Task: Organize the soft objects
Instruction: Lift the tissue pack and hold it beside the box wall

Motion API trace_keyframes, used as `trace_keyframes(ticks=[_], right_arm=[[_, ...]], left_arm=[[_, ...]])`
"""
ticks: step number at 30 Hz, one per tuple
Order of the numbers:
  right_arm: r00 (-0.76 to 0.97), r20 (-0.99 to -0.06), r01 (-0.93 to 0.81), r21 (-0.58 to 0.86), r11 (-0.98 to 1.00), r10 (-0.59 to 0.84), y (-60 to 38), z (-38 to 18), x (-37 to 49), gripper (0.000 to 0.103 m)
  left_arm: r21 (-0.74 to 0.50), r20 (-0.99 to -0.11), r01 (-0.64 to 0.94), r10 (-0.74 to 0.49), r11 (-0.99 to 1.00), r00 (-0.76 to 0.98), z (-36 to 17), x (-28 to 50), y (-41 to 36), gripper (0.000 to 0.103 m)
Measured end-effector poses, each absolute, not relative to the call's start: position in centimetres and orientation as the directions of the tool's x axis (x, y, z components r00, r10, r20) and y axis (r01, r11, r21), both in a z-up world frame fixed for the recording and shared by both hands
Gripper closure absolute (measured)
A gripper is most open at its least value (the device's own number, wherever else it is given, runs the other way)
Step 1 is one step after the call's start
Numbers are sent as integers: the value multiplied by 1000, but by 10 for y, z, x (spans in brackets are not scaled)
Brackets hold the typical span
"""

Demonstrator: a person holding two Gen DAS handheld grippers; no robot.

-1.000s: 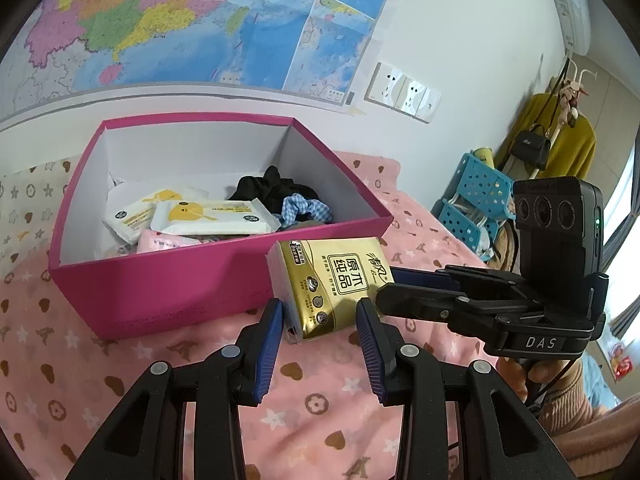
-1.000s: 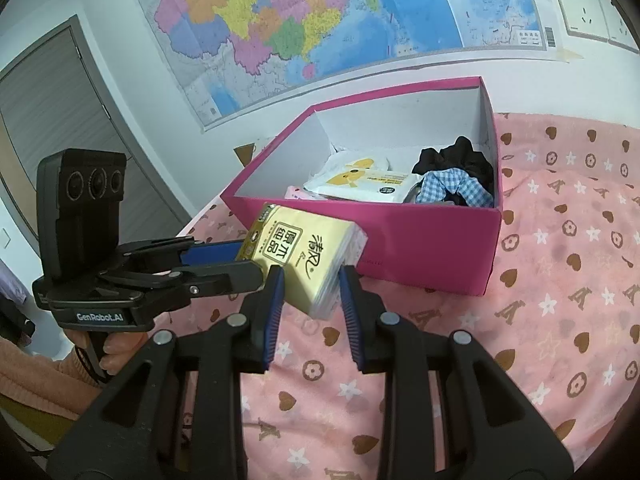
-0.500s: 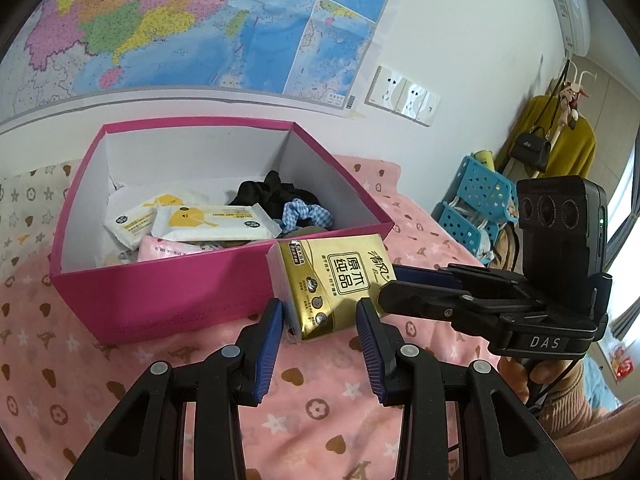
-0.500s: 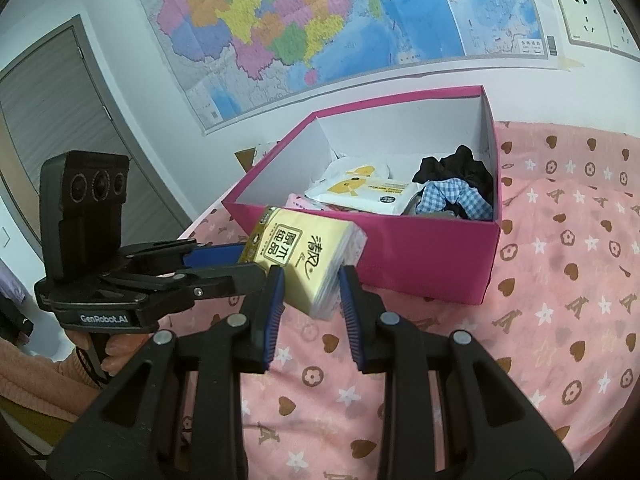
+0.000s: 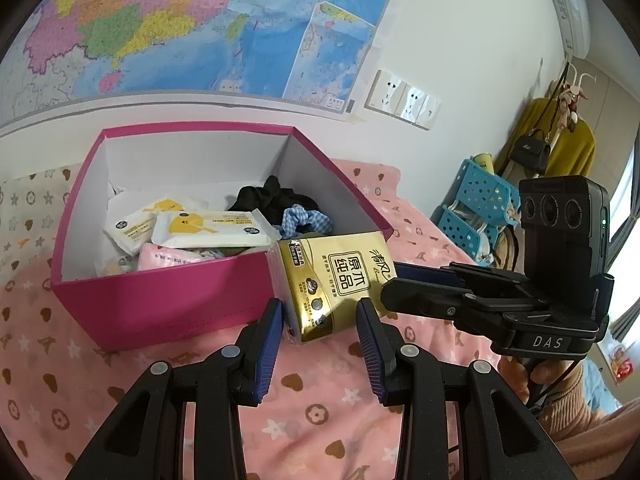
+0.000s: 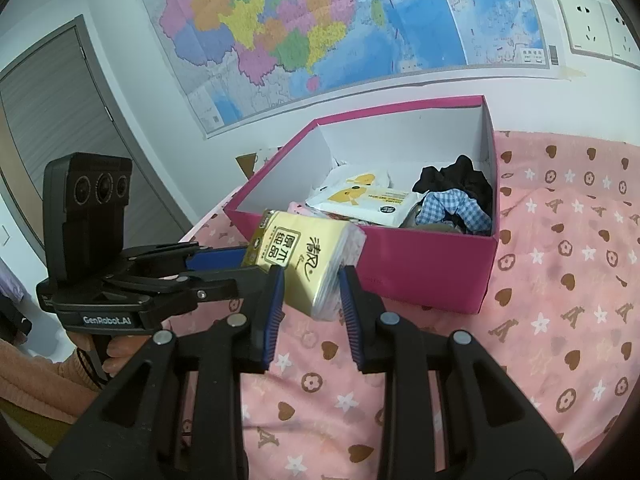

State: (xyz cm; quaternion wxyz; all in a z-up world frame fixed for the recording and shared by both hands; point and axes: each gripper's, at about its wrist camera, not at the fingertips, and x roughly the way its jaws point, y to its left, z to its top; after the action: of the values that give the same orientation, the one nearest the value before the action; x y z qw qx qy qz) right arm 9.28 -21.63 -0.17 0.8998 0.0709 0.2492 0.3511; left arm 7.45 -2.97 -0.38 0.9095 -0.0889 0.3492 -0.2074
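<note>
Left gripper (image 5: pixel 319 312) and right gripper (image 6: pixel 312 286): both pinching one gold tissue pack (image 5: pixel 334 280), raised before pink box (image 5: pixel 168 300).

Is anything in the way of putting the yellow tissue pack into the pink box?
Only the pink box's near wall: the tissue pack is just outside it, held between both grippers, and must go over it. The box is open on top.

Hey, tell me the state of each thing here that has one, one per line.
pink box: open, partly filled.
tissue pack: held up in front of the pink box.
left gripper: shut on the tissue pack.
right gripper: shut on the tissue pack.
</note>
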Motion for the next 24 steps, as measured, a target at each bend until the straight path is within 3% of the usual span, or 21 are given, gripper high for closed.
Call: trace_keyframes(ticks=[24], right_arm=[[637,-380,-607,289,740,671,-217,5,96,71]], left_arm=[[-297,-587,311,-429,903,687,3,78,-30,66]])
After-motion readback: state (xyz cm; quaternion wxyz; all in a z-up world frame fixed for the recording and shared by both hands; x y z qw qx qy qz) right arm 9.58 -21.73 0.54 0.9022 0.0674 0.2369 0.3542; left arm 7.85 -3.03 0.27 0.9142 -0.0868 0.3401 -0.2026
